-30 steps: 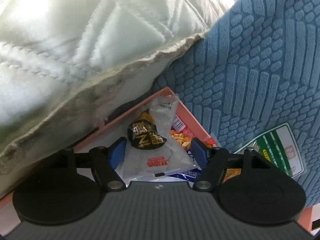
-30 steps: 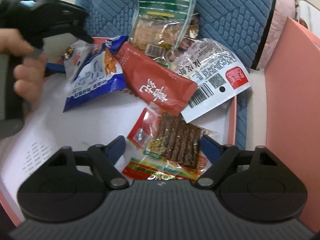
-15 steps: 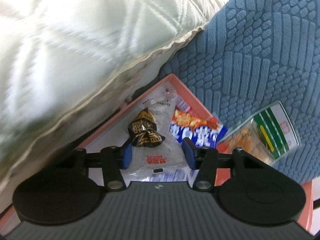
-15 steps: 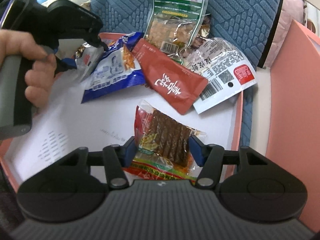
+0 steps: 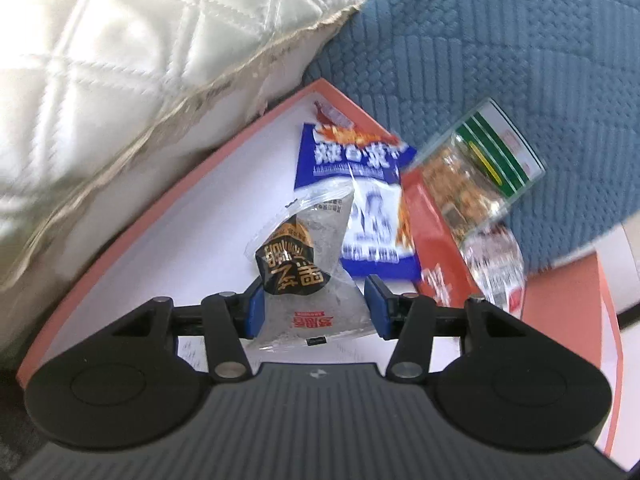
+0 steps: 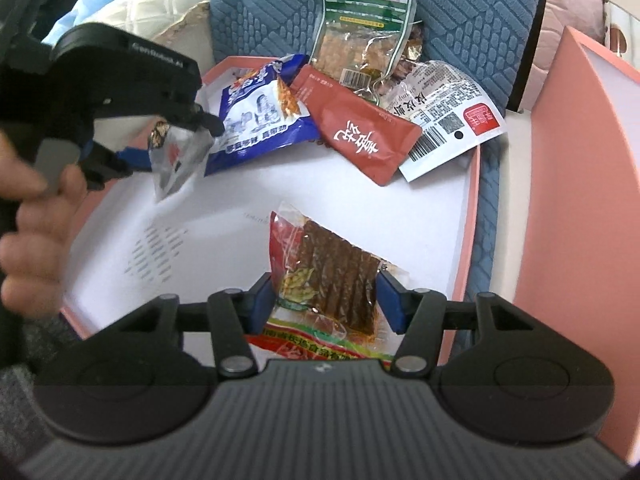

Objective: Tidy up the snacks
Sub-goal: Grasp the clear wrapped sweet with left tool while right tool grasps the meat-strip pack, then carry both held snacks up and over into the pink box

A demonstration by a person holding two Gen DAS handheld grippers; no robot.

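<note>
The left gripper (image 5: pixel 315 307) is clamped on a clear packet with a black-and-gold label (image 5: pixel 298 268), held above the white floor of the pink-rimmed tray (image 6: pixel 466 240). The right gripper (image 6: pixel 326 302) grips a see-through packet of brown strips (image 6: pixel 334 276) over the tray's near part. At the far end of the tray lie a blue bag (image 6: pixel 260 116), a red pouch (image 6: pixel 356 128), a white packet with a barcode (image 6: pixel 448 120) and a green-topped clear packet (image 6: pixel 364 40) that leans out onto the blue cushion (image 6: pixel 460 12).

Six snack packets (image 6: pixel 362 128), two pink-rimmed trays (image 6: pixel 466 248), one blue cushion (image 6: pixel 472 8), one quilted pillow (image 5: pixel 120 60).
</note>
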